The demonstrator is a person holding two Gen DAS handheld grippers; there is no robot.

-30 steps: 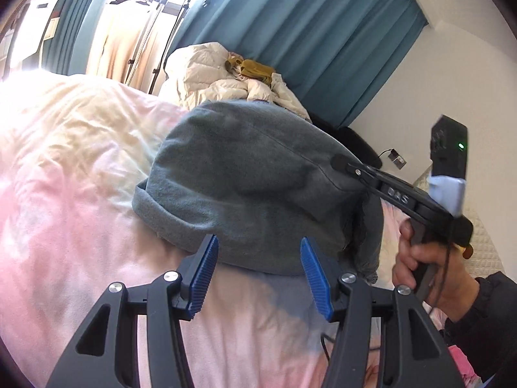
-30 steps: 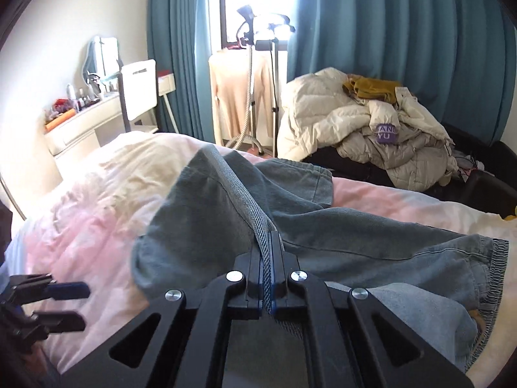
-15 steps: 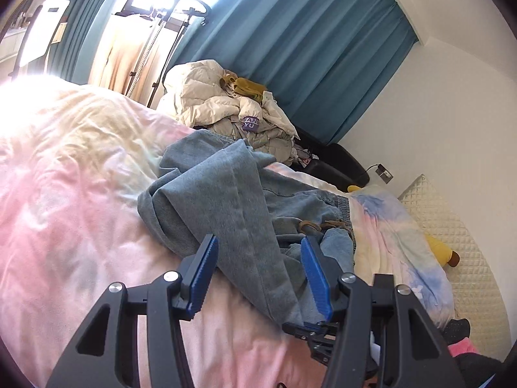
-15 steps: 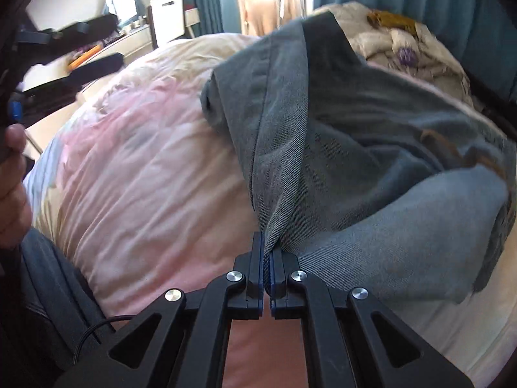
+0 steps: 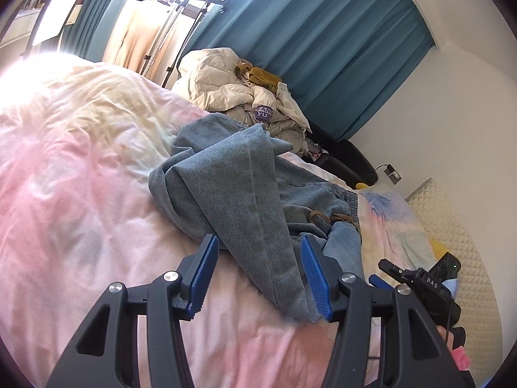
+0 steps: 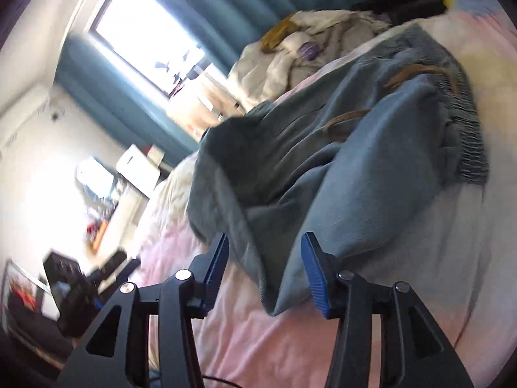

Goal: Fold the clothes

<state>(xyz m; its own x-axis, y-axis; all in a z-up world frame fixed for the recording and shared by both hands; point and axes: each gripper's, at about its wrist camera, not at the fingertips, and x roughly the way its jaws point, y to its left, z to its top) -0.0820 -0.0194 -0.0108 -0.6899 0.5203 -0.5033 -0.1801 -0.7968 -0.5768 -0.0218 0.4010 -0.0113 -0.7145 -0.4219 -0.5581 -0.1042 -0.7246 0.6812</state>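
The right gripper point(image 6: 263, 271) had just been opening its jaws; they stood apart, with a fold of the blue jeans point(image 6: 339, 168) lying loose between the pads. The left gripper point(image 5: 258, 274) also stood with its jaws apart, a jeans leg point(image 5: 245, 200) lying between them unpressed. The jeans lay crumpled on the pink bedcover point(image 5: 80, 194); farther off, pale jackets point(image 5: 232, 90) were heaped before teal curtains point(image 5: 323, 42).

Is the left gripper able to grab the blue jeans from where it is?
Probably yes. The left gripper is open, and a folded end of the jeans already lies between its blue pads on the pink bedcover. Nothing blocks it; the right gripper sits off to the side.
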